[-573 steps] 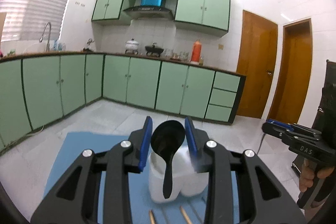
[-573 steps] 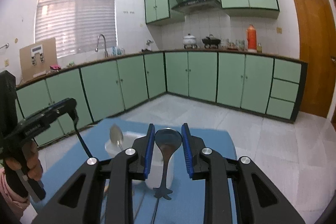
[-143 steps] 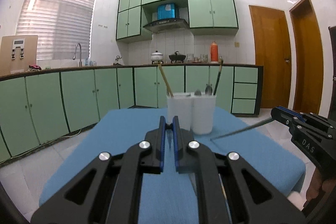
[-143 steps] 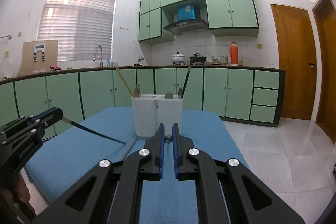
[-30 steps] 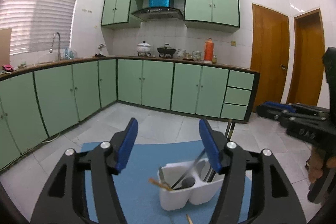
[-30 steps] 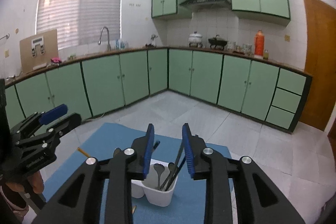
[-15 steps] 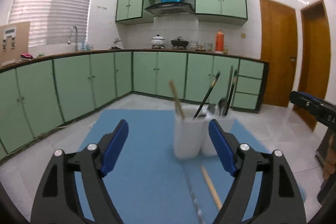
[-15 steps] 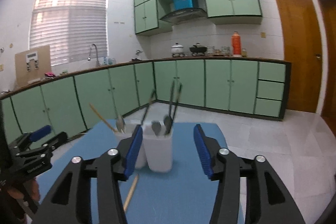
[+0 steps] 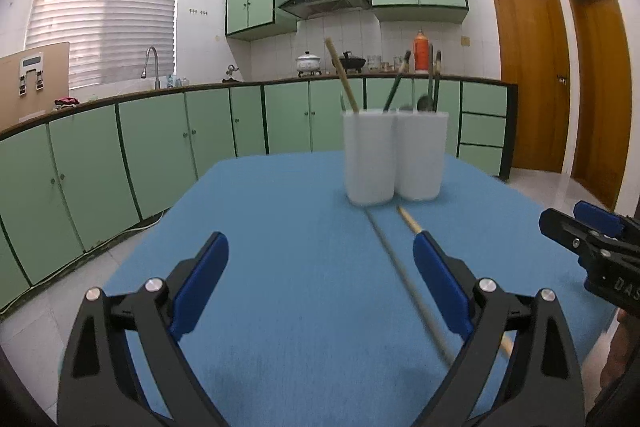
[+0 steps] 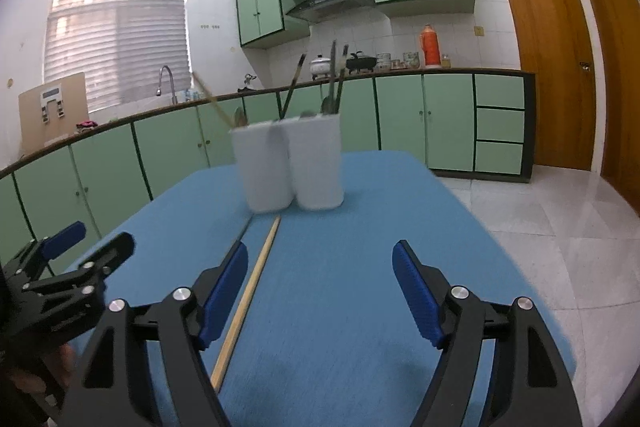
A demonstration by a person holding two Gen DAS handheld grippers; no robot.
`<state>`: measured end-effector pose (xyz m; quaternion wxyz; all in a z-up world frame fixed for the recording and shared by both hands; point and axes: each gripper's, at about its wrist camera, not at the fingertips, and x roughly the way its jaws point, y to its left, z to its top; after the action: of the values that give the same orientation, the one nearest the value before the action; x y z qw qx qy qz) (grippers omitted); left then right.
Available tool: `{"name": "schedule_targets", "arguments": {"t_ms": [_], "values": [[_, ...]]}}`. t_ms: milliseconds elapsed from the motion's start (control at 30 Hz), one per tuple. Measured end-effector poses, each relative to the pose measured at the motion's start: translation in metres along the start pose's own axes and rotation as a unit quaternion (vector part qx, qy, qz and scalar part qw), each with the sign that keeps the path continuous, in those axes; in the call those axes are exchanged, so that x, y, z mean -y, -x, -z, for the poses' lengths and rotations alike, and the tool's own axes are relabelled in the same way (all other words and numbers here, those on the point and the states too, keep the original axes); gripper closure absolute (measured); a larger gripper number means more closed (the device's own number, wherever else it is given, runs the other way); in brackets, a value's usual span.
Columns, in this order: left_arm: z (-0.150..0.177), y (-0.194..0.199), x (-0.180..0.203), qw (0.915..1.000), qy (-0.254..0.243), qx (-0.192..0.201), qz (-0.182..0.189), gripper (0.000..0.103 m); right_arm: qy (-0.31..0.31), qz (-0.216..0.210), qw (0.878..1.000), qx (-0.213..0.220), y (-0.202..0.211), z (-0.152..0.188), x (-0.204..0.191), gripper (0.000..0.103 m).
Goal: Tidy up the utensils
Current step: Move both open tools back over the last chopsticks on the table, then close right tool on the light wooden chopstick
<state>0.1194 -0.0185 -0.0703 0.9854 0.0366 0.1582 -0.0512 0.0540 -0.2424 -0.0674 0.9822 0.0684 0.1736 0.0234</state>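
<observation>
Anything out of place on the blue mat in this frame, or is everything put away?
Two chopsticks still lie loose on the blue mat in front of the white holder: a wooden chopstick and a grey chopstick beside it. The other utensils stand in the holder. Both grippers are open and empty.

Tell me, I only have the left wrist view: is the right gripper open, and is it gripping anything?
Observer: The right gripper is wide open and grips nothing.
Operator: The wooden chopstick is partly hidden for me. Where does it run?
Observer: The wooden chopstick lies flat on the blue cloth, from just in front of the white holder back toward the camera, close beside the right gripper's left finger.
</observation>
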Motion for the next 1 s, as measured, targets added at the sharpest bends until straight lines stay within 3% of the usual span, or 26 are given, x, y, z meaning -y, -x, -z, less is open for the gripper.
{"name": "schedule_targets", "arguments": {"t_ms": [133,333,467,600,767,1000], "values": [[0.023,0.001,-0.006,0.9999,0.004,-0.011,-0.006,0.012,0.014,0.006,1.0,0.011,0.009,0.018,-0.013,0.03],[0.043,0.01,-0.014,0.9999,0.0,-0.013,-0.008,0.013,0.028,-0.003,1.0,0.012,0.014,0.04,-0.032,0.041],[0.048,0.012,-0.022,0.9997,-0.002,-0.019,-0.012,0.023,0.033,-0.007,0.999,0.008,0.011,0.048,-0.042,0.05],[0.053,0.013,-0.03,0.9994,0.005,-0.03,-0.016,0.024,0.037,-0.011,0.999,0.008,0.011,0.057,-0.05,0.057],[0.055,0.016,-0.033,0.9994,0.008,-0.029,-0.018,0.024,0.044,-0.004,0.999,0.002,0.004,0.062,-0.057,0.073],[0.056,0.019,-0.03,0.9995,0.011,-0.029,-0.012,0.024,0.054,0.002,0.999,0.004,0.002,0.071,-0.062,0.082]]}}
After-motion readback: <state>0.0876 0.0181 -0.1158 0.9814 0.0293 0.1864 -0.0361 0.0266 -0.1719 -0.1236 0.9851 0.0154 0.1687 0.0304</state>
